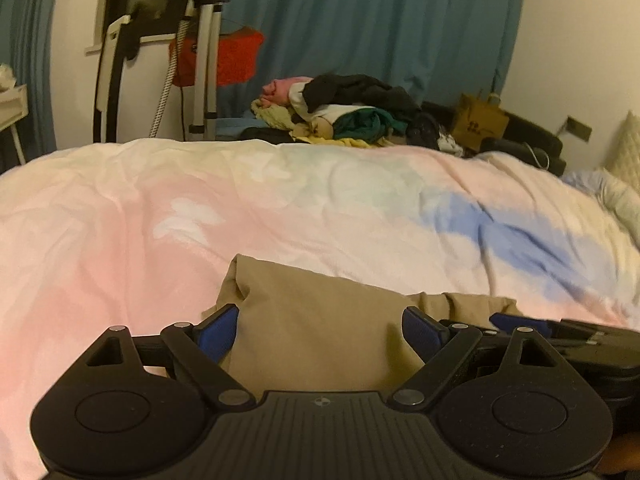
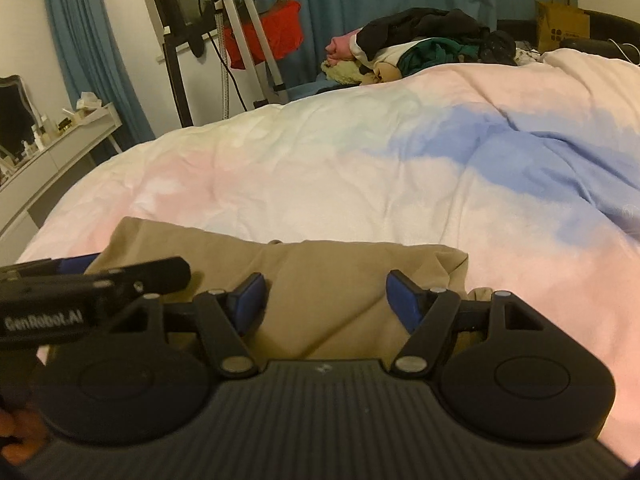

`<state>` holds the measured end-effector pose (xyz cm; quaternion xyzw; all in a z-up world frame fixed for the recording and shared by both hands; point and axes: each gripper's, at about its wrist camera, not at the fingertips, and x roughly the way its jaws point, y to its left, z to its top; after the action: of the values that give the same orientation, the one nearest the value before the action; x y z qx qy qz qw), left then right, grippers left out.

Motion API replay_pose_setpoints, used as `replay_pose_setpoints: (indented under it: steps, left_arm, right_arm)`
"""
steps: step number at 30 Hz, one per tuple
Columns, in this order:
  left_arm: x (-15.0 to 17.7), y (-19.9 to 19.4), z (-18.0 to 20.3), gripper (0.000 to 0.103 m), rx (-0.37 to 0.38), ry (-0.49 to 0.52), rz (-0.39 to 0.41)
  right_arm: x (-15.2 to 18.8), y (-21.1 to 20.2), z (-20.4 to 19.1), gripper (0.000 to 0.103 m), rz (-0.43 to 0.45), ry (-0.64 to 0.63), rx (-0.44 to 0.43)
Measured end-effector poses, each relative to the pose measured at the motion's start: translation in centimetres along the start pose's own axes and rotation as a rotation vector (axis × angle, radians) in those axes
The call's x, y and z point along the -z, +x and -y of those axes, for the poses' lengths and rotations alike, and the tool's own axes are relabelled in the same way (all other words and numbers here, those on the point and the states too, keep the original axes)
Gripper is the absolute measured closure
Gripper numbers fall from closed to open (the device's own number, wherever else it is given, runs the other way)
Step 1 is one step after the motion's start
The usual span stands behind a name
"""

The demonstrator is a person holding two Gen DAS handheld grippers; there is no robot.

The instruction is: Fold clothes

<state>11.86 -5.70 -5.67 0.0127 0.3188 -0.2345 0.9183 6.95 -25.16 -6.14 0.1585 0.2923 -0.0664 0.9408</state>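
A tan garment (image 1: 316,320) lies bunched on the near edge of the pastel duvet (image 1: 280,208); it also shows in the right wrist view (image 2: 320,280). My left gripper (image 1: 320,332) is open, its blue-padded fingers spread over the left part of the garment. My right gripper (image 2: 326,304) is open over the right part of the garment, and it shows at the right edge of the left wrist view (image 1: 520,324). The left gripper shows at the left of the right wrist view (image 2: 100,276). Neither holds cloth.
A heap of unfolded clothes (image 1: 352,112) lies at the far side of the bed. A garment steamer stand (image 1: 204,60) and a red cloth (image 1: 236,60) stand by the blue curtain. A brown paper bag (image 1: 478,122) sits far right. A white dressing table (image 2: 48,148) is to the left.
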Motion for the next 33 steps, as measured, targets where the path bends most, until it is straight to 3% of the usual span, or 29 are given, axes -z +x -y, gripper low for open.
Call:
replay_pose_setpoints:
  steps: [4,9,14,16,20,22,25,33]
  left_arm:
    - [0.2,-2.3,0.0,0.015,0.012,-0.019,0.003]
    - [1.0,-6.2,1.0,0.016,0.019,0.015,-0.009]
    - [2.6,-7.9,1.9,0.016,0.001,0.046,-0.077]
    - [3.5,-8.0,2.2,0.020,-0.003,0.053,-0.123]
    - [4.7,-8.8,2.6,0.023,-0.036,0.085,-0.134]
    - [4.9,-9.7,2.1,0.022,-0.019,0.030,-0.135]
    - [5.0,-11.3,0.8,0.021,0.021,-0.077,-0.131]
    - [6.2,-14.3,-3.6,0.020,0.271,-0.514,-0.171]
  right_arm:
    - [-0.2,-0.9,-0.4,0.035,0.005,0.003,0.013]
    - [0.1,-5.0,-1.3,0.034,0.050,-0.008,0.000]
    - [0.8,-9.2,-2.4,0.033,0.079,-0.029,0.019]
    - [1.5,-10.0,-2.7,0.033,0.071,-0.035,0.028]
    - [3.0,-8.8,-2.5,0.033,-0.025,0.019,0.017]
    - [3.5,-7.7,-1.7,0.034,-0.072,0.088,0.000]
    - [3.6,-7.8,-1.6,0.033,-0.066,0.105,-0.004]
    - [3.5,-7.7,-0.9,0.033,-0.076,0.179,-0.027]
